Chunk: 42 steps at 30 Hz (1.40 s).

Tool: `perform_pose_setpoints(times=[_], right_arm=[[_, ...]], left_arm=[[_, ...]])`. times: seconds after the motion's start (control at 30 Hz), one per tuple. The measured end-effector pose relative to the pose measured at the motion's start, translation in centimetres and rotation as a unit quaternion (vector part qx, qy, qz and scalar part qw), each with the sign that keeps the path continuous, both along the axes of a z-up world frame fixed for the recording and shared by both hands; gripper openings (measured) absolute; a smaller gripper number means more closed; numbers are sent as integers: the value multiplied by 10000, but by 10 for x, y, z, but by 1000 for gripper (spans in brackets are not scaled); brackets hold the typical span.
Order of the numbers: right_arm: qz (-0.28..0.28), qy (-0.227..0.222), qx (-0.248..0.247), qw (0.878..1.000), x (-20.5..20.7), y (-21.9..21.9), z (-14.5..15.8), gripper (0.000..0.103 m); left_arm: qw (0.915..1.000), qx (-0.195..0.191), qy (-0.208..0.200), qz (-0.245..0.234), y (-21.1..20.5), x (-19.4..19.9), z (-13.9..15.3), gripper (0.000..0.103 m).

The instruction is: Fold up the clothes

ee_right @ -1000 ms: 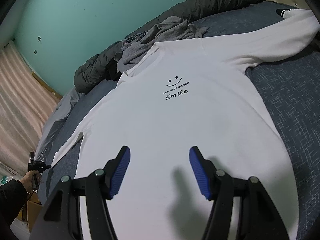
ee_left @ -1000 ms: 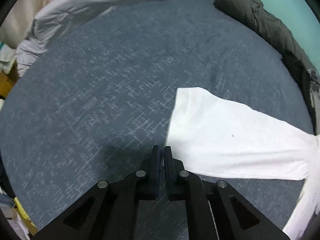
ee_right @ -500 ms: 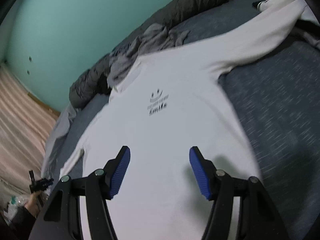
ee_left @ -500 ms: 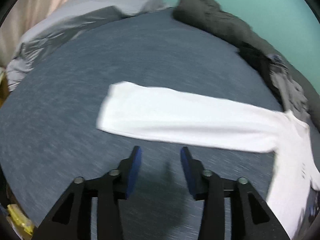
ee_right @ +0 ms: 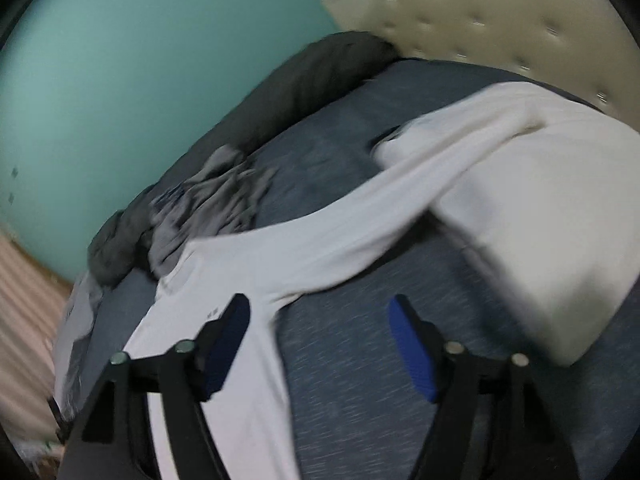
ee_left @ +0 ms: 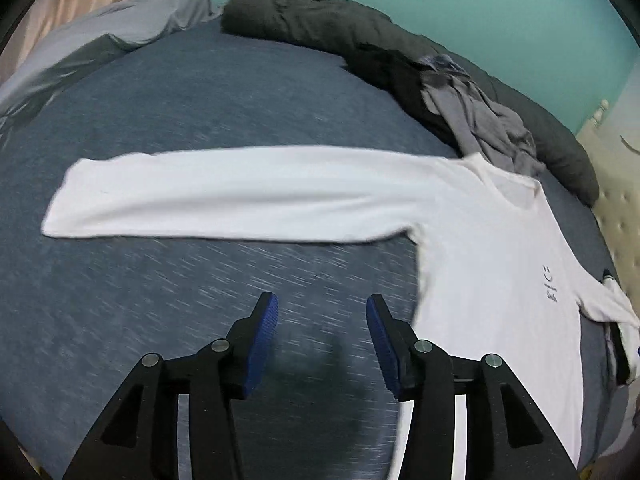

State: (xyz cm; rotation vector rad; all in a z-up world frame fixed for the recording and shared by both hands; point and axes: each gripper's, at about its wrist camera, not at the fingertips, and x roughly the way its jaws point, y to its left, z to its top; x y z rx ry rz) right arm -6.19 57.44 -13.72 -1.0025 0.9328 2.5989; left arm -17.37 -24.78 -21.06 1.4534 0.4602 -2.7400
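Note:
A white long-sleeved shirt (ee_left: 480,248) with a small dark print lies face up on the blue-grey bedspread (ee_left: 160,100). One sleeve (ee_left: 224,196) is stretched out flat to the left. My left gripper (ee_left: 322,320) hovers over bare bedspread below that sleeve, its jaws opening with nothing between them. In the blurred right wrist view the shirt (ee_right: 224,264) runs its other sleeve (ee_right: 360,224) up onto a white pillow (ee_right: 540,240). My right gripper (ee_right: 320,320) hangs near the armpit, jaws opening and empty, left finger over the shirt body, right finger over bedspread (ee_right: 360,380).
A rolled dark grey duvet (ee_left: 320,20) lines the far edge by the teal wall, with a crumpled grey garment (ee_left: 480,120) against the shirt's collar. A cream tufted headboard (ee_right: 480,12) stands behind the pillow. Light grey bedding (ee_left: 100,40) lies at the far left.
My left gripper went from shut at the sleeve's cuff to open and moved right, leaving the sleeve flat. My right gripper swung from over the chest print toward the other sleeve and pillow, jaws wider.

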Motion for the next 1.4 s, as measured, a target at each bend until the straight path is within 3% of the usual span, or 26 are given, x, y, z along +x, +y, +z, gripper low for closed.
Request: perform_pose_setpoints(times=[0.13,0.47,0.67,0.87,1.33,1.37,1.4], right_arm=[[-370,-228,423,9982,3,38,12,74],[-813,-215,819,9931,-3,98,38,74],[-838,-379,367,9951,-20,132,32,75],[-1068,-679,410,9911,-30,158,21,76],[-1101,-1002,660,9867,-64,192,-1,75],[-1060,-1020,696,9867,-66,191,-2,70],[-1017,-1053,730,9865,-67,190,-3,57]], left_arm=[[9999,147,2,-44,27,5,-5,54],[9991,304,5,-280,94,9,-17,60],[9990,288,-57,-348,113,13,-32,63],[9987,196,-66,-471,128,11,-39,63],[9979,210,403,-470,138,19,-35,63],[9978,216,419,-461,137,19,-34,63],[9978,222,435,-452,137,19,-33,63]])
